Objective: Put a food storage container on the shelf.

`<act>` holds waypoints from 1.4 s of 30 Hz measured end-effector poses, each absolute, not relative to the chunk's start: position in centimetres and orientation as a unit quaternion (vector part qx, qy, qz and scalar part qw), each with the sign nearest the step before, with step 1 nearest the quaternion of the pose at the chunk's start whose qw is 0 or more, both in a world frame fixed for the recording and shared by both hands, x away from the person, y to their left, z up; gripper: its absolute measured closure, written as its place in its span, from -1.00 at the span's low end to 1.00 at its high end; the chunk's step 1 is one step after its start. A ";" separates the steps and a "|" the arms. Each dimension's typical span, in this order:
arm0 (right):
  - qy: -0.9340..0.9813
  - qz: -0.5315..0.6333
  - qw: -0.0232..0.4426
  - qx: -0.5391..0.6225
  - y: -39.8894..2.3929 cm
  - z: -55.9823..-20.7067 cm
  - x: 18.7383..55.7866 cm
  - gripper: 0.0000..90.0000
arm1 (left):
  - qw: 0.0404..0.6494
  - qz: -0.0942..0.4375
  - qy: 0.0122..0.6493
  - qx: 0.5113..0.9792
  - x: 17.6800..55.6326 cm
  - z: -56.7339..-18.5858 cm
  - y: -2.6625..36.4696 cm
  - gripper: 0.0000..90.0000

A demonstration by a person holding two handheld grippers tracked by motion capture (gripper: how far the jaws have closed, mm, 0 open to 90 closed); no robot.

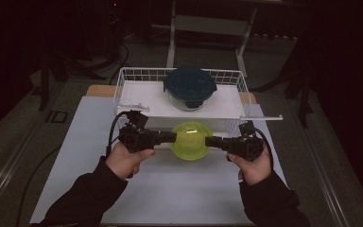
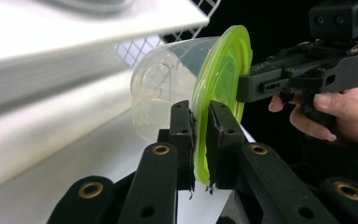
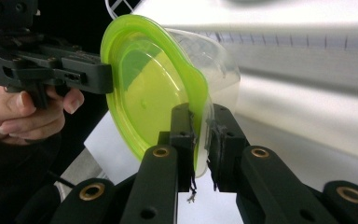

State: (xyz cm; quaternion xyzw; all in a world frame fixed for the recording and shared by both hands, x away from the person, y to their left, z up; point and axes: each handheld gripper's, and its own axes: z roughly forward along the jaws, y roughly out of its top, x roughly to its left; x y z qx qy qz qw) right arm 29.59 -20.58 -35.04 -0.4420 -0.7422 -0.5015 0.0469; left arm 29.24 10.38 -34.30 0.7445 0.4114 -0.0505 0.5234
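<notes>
- The left hand-held gripper [image 1: 170,137] has its jaws pinched on the left edge of a green lid [image 1: 192,140]; in its own view the rim sits clamped between the two pads [image 2: 185,135].
- The right hand-held gripper [image 1: 210,141] pinches the lid's right edge, jaws pressed onto the rim.
- The lid sits on a clear container [image 2: 165,88], held between both grippers just above the white desk [image 1: 85,156], near the front of a white wire basket [image 1: 123,78].
- On the basket's white top, farther off, rests a dark-lidded glass bowl [image 1: 190,87].
</notes>
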 end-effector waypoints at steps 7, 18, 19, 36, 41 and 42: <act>-0.742 -0.512 0.029 -0.433 -20.1 -32.2 30.4 0.80 | 0.538 -0.037 0.409 0.736 29.8 -31.8 10.9 0.81; -0.738 -0.524 0.005 -0.425 -19.5 -28.5 32.0 0.80 | 0.549 -0.020 0.405 0.731 31.4 -28.3 11.3 0.81; -0.737 -0.525 0.004 -0.425 -19.5 -28.2 32.1 0.80 | 0.550 -0.018 0.405 0.730 31.6 -27.9 11.2 0.81; -0.721 -0.532 -0.014 -0.443 -19.3 -24.9 36.5 0.79 | 0.550 -0.008 0.421 0.721 36.3 -24.9 10.9 0.81; -0.720 -0.524 -0.009 -0.455 -19.2 -24.9 37.8 0.79 | 0.546 -0.015 0.432 0.717 37.5 -25.1 10.8 0.80; -0.720 -0.521 -0.010 -0.458 -19.2 -24.9 38.0 0.79 | 0.546 -0.017 0.435 0.716 37.8 -25.2 10.8 0.80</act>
